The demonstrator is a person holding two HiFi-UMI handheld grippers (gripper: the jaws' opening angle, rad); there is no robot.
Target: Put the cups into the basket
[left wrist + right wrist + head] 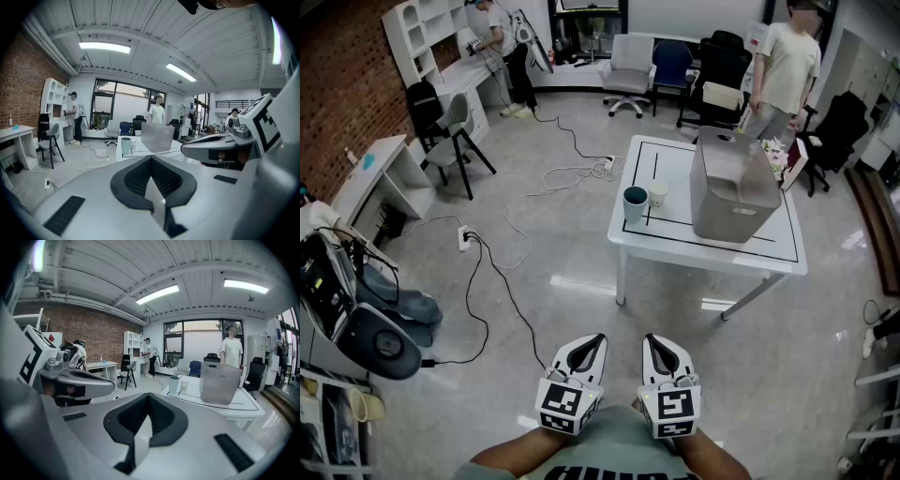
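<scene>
Head view: the left gripper and right gripper are held side by side at the bottom of the frame, both with fingers pressed together and empty. Well ahead across open floor stands a white table. It carries two cups, a teal cup and a white cup, just beside each other near its left edge. One grey basket stands to their right, toward the far right corner. Cables trail over the floor left of the table. There are two people: one person is just behind the table's far edge, another is at the far shelves. Office chairs line the back wall.

Left gripper view: its fingers meet with nothing between them. Beyond them are both cups, the basket and the right gripper.

Right gripper view: its fingers are fully closed and empty. Ahead are the teal cup, the white cup and the basket.
</scene>
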